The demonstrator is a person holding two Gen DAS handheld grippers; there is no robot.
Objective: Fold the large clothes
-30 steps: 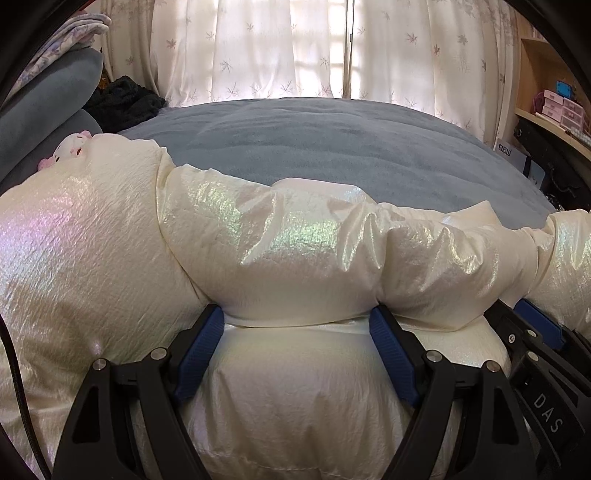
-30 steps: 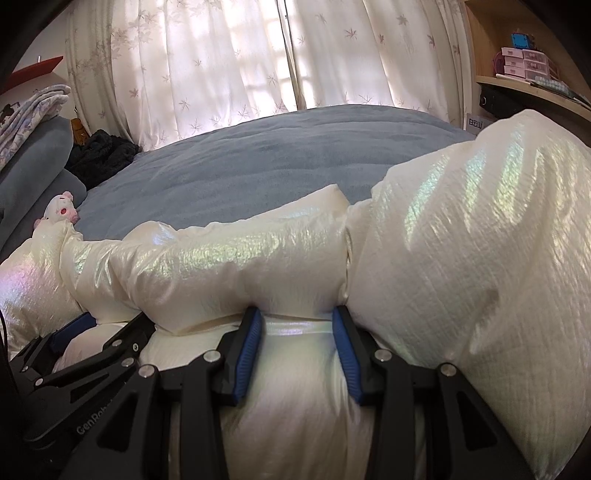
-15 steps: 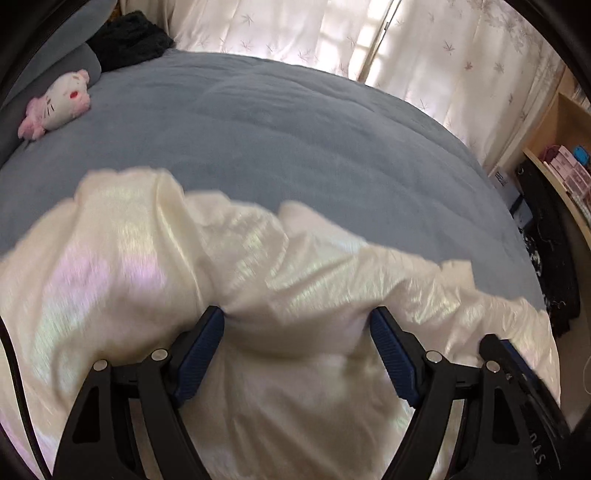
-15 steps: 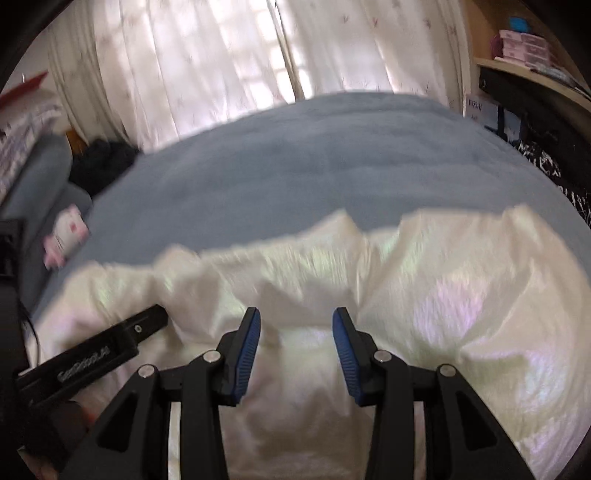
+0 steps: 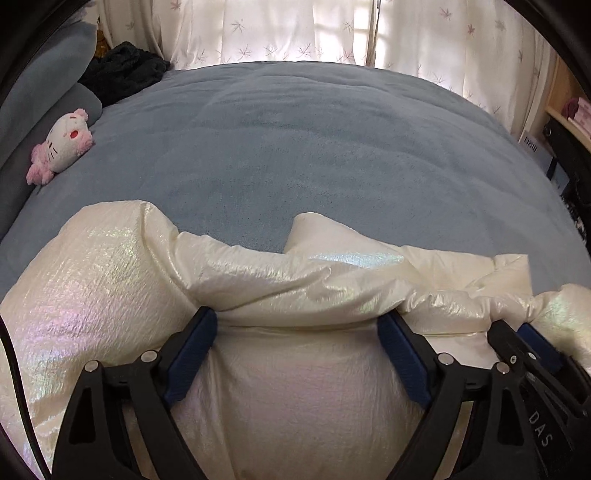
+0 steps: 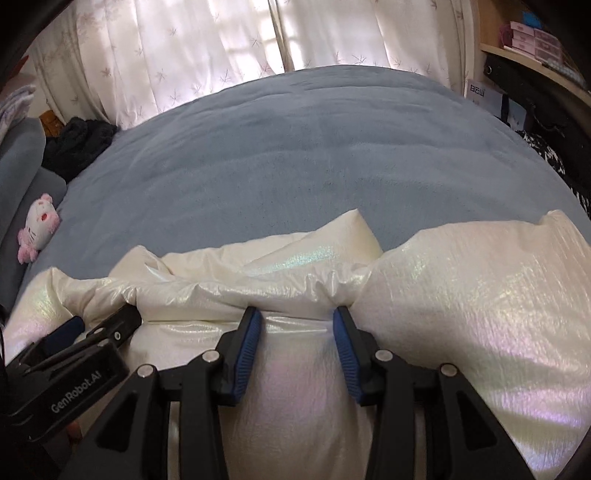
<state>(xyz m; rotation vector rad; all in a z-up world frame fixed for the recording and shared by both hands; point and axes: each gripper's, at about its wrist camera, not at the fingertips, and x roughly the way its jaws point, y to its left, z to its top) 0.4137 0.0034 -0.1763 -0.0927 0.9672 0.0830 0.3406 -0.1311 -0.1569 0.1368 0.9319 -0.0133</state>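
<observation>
1. A blue-grey bed cover (image 5: 295, 147) fills the middle and upper part of both wrist views; its far edge meets pale patterned curtains (image 5: 295, 29) along the top of the frame.
2. The cover's middle lies bare from the curtains down to the garment. A pink-and-white plush toy (image 5: 61, 144) sits at centre left, a dark heap of cloth (image 5: 122, 72) at upper left, shelving with boxes (image 6: 528, 33) at upper right.
3. A cream, iridescent padded jacket (image 5: 110, 280) spreads across the lower half of both views, its far edge ragged, with one corner peaking at centre frame.
4. The left gripper (image 5: 297, 350), bottom centre of the left view, has its jaws spread wide and opening, a broad fold of the jacket between the blue pads (image 5: 192, 354).
5. The right gripper (image 6: 297, 350), bottom centre of the right view, stands narrower, a ridge of jacket bunched between its pads (image 6: 247, 354); whether they pinch it cannot be told.
6. Each gripper shows in the other's view, just beside it at the lower edge.
</observation>
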